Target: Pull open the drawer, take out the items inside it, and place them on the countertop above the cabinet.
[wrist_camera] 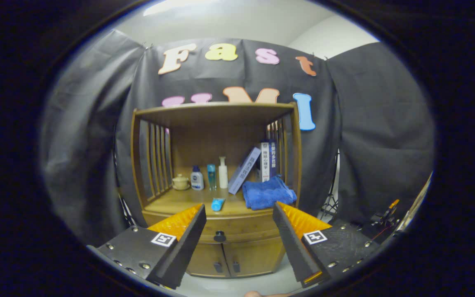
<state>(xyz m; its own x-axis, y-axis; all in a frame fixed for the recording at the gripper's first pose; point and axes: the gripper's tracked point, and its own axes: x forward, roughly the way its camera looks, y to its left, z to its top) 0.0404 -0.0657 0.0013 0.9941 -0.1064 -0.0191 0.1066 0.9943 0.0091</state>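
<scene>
A wooden cabinet (217,165) stands ahead against the black cloth wall. Its drawer (237,231) is closed, with a dark round knob (219,236) seen between my fingers. My gripper (239,216) is open, held back from the cabinet with nothing between its fingers. On the countertop (171,202) above the drawer lie a blue tube (217,203) near the front edge and a folded blue towel (268,192) on the right.
Further back on the countertop stand a small teapot (180,182), three bottles (211,176) and leaning books (258,165). Two lower doors (225,260) sit under the drawer. A tripod (330,198) and cables stand to the right of the cabinet.
</scene>
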